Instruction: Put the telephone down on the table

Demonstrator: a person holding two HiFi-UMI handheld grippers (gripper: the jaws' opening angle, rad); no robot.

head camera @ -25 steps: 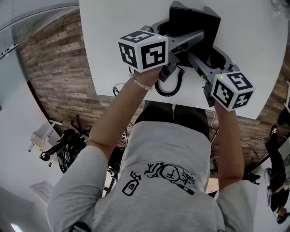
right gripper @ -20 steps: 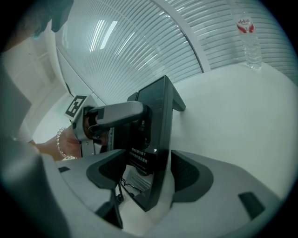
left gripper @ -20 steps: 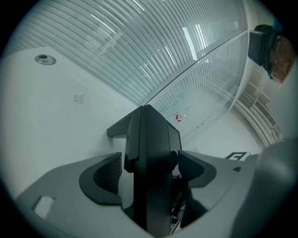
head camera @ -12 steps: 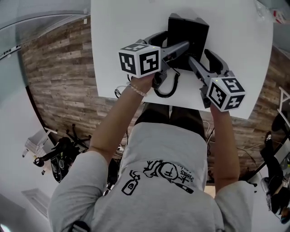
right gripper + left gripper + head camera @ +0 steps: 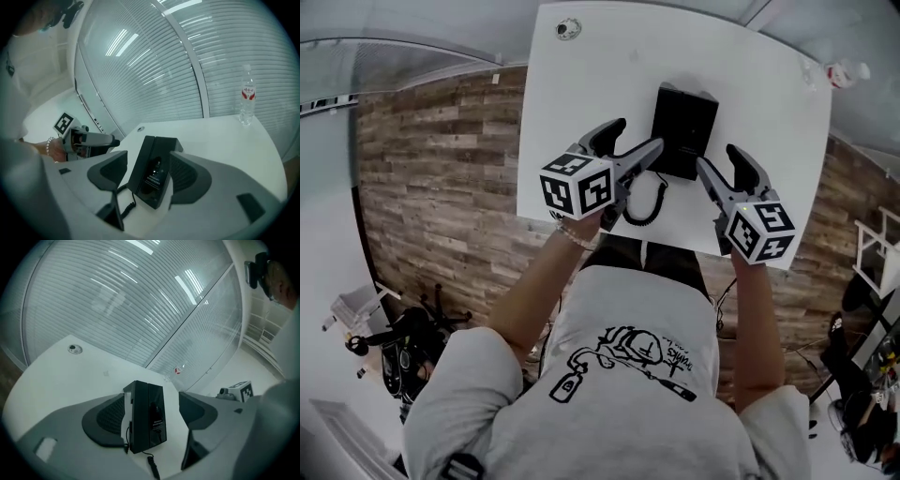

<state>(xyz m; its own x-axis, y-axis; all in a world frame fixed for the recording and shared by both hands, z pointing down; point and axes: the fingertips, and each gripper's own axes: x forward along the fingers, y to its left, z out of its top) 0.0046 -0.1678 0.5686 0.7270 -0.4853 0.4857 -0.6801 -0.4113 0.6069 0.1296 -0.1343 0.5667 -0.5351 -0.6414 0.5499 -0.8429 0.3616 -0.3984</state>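
The black telephone [image 5: 683, 129] lies flat on the white table [image 5: 581, 84], its coiled cord [image 5: 645, 204] trailing toward the near edge. My left gripper [image 5: 636, 139] is open at the phone's near left corner. The right gripper [image 5: 719, 157] is open at its near right corner. In the left gripper view the telephone [image 5: 148, 416] shows end-on between the wide-spread jaws of the left gripper [image 5: 152, 405]. In the right gripper view the telephone [image 5: 154, 176] sits ahead of the right gripper [image 5: 149, 171], close to the right-hand jaw. Neither gripper holds anything.
A clear water bottle [image 5: 845, 72] [image 5: 247, 96] stands at the table's far right corner. A round cable grommet [image 5: 568, 28] [image 5: 73, 349] sits at the far left corner. Wood floor surrounds the table; glass walls with blinds stand behind it.
Both grippers have drawn back toward the near edge and now stand at the telephone's near corners instead of along its sides. The head camera has pulled away, showing the whole table.
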